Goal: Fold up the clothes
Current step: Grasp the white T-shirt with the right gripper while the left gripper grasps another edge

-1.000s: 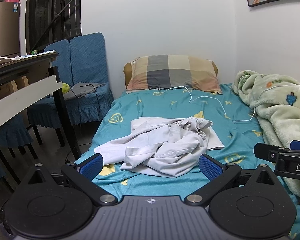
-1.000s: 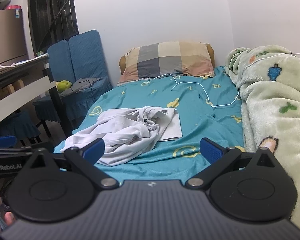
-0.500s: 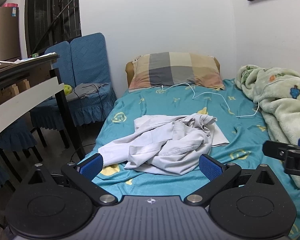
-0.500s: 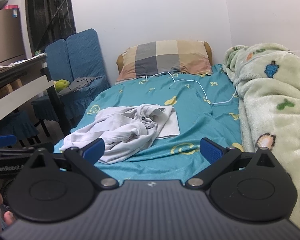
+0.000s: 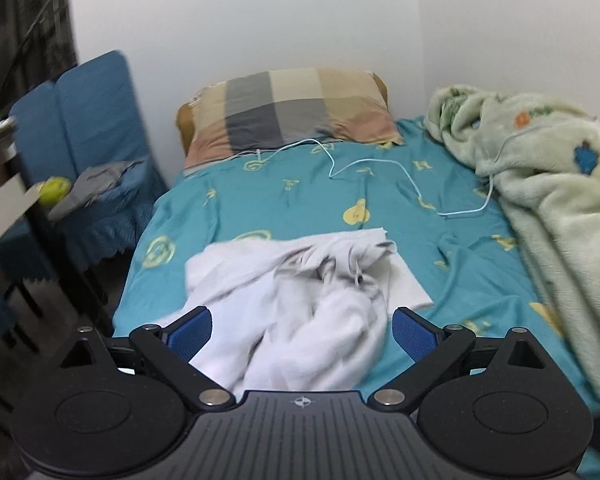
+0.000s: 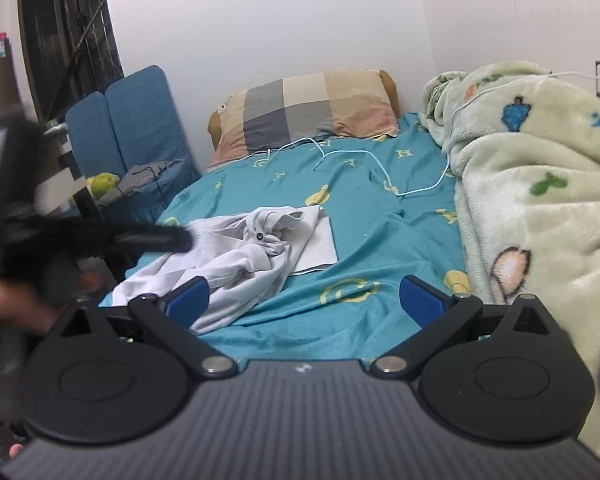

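Observation:
A crumpled white shirt (image 5: 292, 312) lies on the teal bedsheet (image 5: 300, 200) near the foot of the bed. My left gripper (image 5: 302, 330) hovers just above its near part. Its jaws are wide and closing, the cloth lies between the blue pads, and neither pad presses on it. In the right wrist view the shirt (image 6: 236, 256) sits left of centre, and a blurred black finger (image 6: 156, 238) of the left gripper reaches over its left side. My right gripper (image 6: 305, 300) is open above bare sheet, beside the shirt's right edge.
A flat white folded piece (image 5: 404, 284) lies under the shirt's right side. A checked pillow (image 5: 288, 112) is at the head, with a white cable (image 5: 380, 164) across the sheet. A green fleece blanket (image 5: 540, 184) fills the right side. Blue chairs (image 5: 92, 120) and a table (image 5: 4, 184) stand on the left.
My left gripper has swept forward and to the right over the shirt, which now fills the space between its pads. The right gripper has stayed almost still.

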Available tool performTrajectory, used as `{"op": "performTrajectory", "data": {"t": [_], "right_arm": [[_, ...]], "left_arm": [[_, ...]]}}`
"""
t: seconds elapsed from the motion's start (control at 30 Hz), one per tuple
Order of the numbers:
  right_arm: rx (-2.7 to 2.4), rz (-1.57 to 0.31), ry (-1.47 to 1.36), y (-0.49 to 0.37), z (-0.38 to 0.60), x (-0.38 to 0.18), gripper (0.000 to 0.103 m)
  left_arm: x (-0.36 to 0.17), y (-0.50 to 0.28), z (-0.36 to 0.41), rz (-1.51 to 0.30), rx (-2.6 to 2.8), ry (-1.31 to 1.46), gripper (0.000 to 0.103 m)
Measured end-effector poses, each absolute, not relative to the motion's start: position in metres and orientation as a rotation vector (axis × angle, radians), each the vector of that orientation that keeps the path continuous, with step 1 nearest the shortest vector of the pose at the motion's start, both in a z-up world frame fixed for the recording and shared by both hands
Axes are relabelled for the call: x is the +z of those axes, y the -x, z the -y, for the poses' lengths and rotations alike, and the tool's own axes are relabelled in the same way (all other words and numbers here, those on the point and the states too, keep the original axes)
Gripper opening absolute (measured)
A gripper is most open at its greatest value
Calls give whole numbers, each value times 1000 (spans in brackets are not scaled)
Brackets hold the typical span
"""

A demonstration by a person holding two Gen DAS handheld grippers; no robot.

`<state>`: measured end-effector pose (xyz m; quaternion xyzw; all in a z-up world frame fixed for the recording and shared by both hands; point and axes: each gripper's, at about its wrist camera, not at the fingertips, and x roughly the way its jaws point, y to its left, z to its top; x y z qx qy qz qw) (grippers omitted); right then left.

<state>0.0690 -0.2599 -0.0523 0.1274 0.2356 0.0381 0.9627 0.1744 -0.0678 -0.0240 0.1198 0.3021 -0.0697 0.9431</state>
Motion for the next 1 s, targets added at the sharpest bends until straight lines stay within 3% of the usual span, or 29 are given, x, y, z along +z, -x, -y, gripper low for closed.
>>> {"op": "performTrajectory", "data": {"t": [0.4,0.43,0.5,0.53,0.6,0.63,1.0], "right_arm": [[107,-511,-306,-128,272,-95,103],[110,-511,-300,-132,272,-98,103],[116,-513,-291,-139,271,-106,103],[120,-520,-292,-143,271,-110,103],[134,-535,-304,-150,271,-117,103],[145,-542,-316,-153,272,-120,103],[238,-454,-359,-141,269,-109,103]], "left_arm": [[-92,-339,142,-701,-267,-408,90],[-98,-349,147,-716,-273,-428,85],[-110,-366,156,-742,-288,-462,66],[-113,-370,157,-751,-303,-464,51],[-114,-373,155,-749,-317,-440,34],[-110,-371,151,-740,-321,-421,21],[9,-253,62,-523,-334,-95,14]]}}
